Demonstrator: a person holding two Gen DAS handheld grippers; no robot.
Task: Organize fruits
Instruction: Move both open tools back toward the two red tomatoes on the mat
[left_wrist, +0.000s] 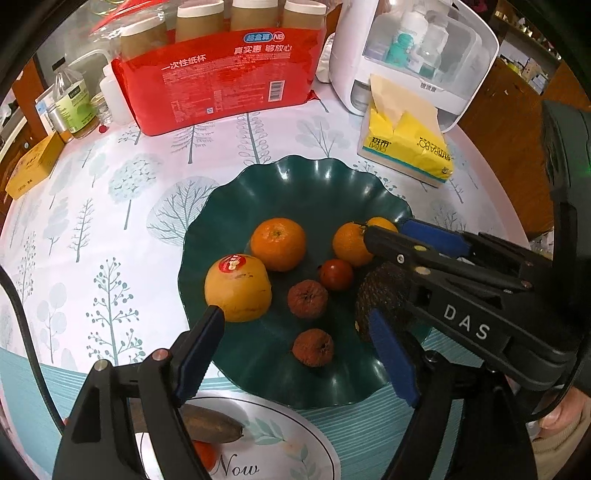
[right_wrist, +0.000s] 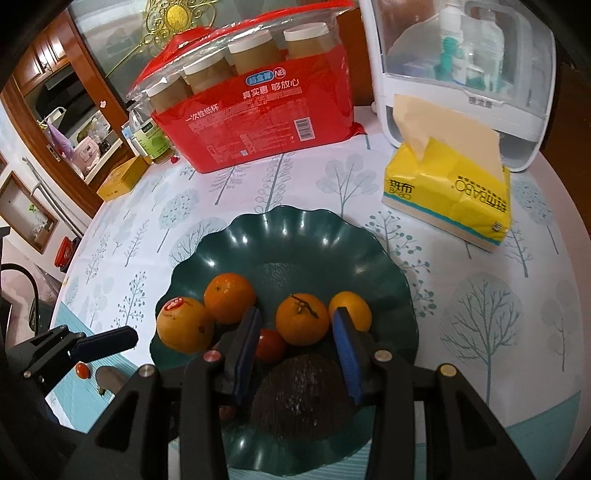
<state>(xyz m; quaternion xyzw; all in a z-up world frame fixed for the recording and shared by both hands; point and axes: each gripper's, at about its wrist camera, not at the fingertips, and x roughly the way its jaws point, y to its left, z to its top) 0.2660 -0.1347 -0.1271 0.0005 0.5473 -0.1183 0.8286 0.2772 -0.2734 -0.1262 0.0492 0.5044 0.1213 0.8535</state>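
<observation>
- Green bowl (left_wrist: 295, 177) holds oranges, a tomato, two shrivelled fruits.
- Right tool (right_wrist: 295, 354) grips the avocado (right_wrist: 303, 398) above the bowl's near side.
- Left tool (left_wrist: 295, 354) gapes empty.
- White plate (left_wrist: 295, 435), nearer than the bowl, keeps two items: sorting looks mostly done.

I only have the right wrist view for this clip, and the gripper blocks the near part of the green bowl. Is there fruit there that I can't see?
Observer: Yes. A wrinkled brown fruit lies in the green bowl beside the small red fruit, and a second wrinkled fruit lies nearer the rim.
Operator: I see only one finger of the left gripper. Is it holding anything?
Observer: No. The left gripper is open over the bowl and grips nothing.
Operator: What is below it, next to the bowl?
Observer: A white plate with a leaf print and lettering, with a brown oblong item on it.
</observation>
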